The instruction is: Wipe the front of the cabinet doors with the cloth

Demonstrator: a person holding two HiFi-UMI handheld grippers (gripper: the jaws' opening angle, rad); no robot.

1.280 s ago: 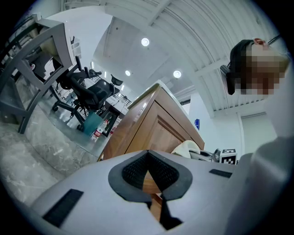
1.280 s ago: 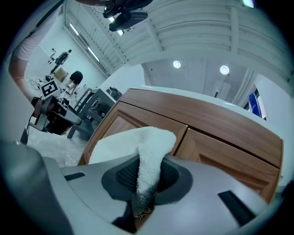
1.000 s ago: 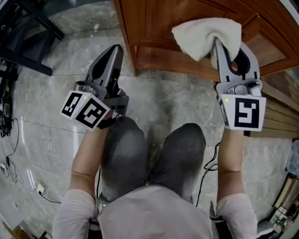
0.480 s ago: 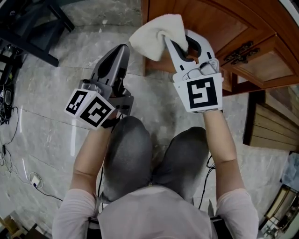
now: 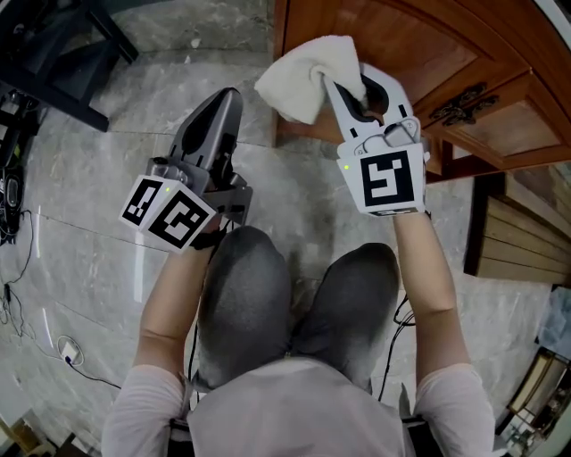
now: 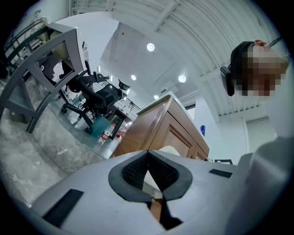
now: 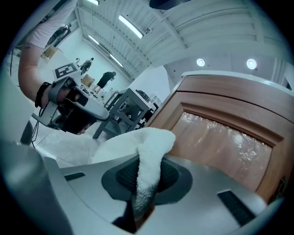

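Observation:
My right gripper [image 5: 337,78] is shut on a white terry cloth [image 5: 303,71], which bunches out past the fingertips. The cloth is pressed at the left corner of the brown wooden cabinet [image 5: 375,27], low on its front. In the right gripper view the cloth [image 7: 150,142] runs down between the jaws, with the glossy cabinet door panel [image 7: 229,142] just ahead. My left gripper [image 5: 227,98] hangs over the marble floor to the left of the cabinet, shut and holding nothing. In the left gripper view that left gripper [image 6: 148,155] points at the cabinet's side [image 6: 154,131].
A dark ornate handle [image 5: 462,101] sits on the door to the right. A black metal frame [image 5: 62,54] stands at the upper left and cables [image 5: 11,214] lie along the left edge. Wooden slats [image 5: 517,241] are at the right. The person's knees [image 5: 294,294] are below both grippers.
My right gripper has carried the cloth leftward along the cabinet front to its left corner, then shifted slightly. The left gripper has stayed about where it was.

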